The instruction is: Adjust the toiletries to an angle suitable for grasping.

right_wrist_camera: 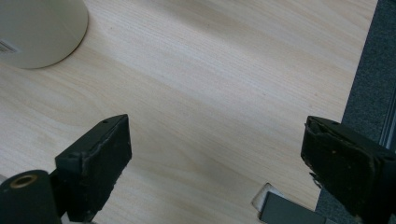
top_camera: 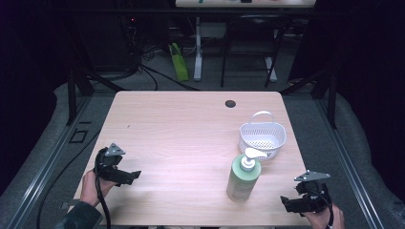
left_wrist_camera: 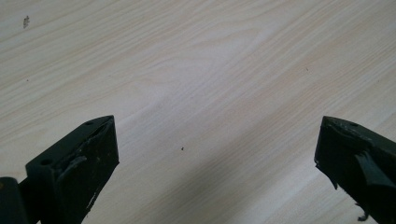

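In the high view, a green bottle (top_camera: 243,177) with a white pump is standing upright on the table (top_camera: 181,124), near its front right part. A white basket (top_camera: 262,136) is sitting just behind the bottle, and the pump head is reaching over the basket's front rim. The left gripper (top_camera: 135,174) is hovering at the front left of the table, well apart from the bottle, and its jaws are pointing to the right. The right gripper (top_camera: 286,202) is waiting at the front right corner, near the bottle but not touching it, to the bottle's right.

In the left gripper view, the two jaws are standing wide apart and nothing is lying between them; bare table wood is showing under the left gripper (left_wrist_camera: 217,140).

In the right gripper view, the jaws of the right gripper (right_wrist_camera: 217,140) are also standing wide apart, with nothing between them. The bottle (right_wrist_camera: 39,30) is showing as a pale round base in the upper left corner, outside the jaws and ahead of the left one. The table edge is running along the right side.
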`<act>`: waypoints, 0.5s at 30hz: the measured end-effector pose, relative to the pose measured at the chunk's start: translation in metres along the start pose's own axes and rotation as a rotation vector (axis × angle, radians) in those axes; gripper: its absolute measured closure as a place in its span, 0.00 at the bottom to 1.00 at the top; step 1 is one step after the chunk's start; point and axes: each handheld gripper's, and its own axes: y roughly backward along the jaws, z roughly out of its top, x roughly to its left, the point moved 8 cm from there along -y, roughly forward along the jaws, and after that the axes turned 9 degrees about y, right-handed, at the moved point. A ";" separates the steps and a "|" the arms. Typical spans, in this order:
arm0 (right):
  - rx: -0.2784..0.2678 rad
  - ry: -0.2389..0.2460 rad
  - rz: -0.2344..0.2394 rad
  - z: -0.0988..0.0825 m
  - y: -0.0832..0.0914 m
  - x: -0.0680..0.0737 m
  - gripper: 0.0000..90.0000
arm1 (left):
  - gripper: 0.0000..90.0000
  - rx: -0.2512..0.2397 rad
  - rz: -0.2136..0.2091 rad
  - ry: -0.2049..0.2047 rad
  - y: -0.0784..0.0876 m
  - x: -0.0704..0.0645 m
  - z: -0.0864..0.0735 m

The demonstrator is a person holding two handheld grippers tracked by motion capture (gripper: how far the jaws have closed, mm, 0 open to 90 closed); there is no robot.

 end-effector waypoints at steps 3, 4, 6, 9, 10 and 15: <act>-0.001 0.004 0.002 0.000 0.001 0.001 0.09 | 0.00 0.003 -0.002 -0.003 0.000 0.000 0.000; -0.002 0.005 0.004 0.000 0.001 0.002 0.09 | 0.00 0.005 -0.003 -0.004 -0.001 -0.001 0.000; -0.003 0.008 0.007 0.000 0.001 0.003 0.09 | 0.00 0.007 -0.009 -0.006 -0.002 -0.002 0.001; -0.005 0.014 0.010 0.000 0.001 0.005 0.09 | 0.00 0.008 -0.010 -0.009 -0.001 -0.002 0.001; -0.009 0.017 0.014 0.001 0.002 0.006 0.09 | 0.00 0.007 -0.010 -0.010 -0.001 -0.002 0.001; -0.020 0.042 0.020 0.005 0.003 0.013 0.09 | 0.00 -0.003 -0.006 0.001 0.000 -0.002 0.001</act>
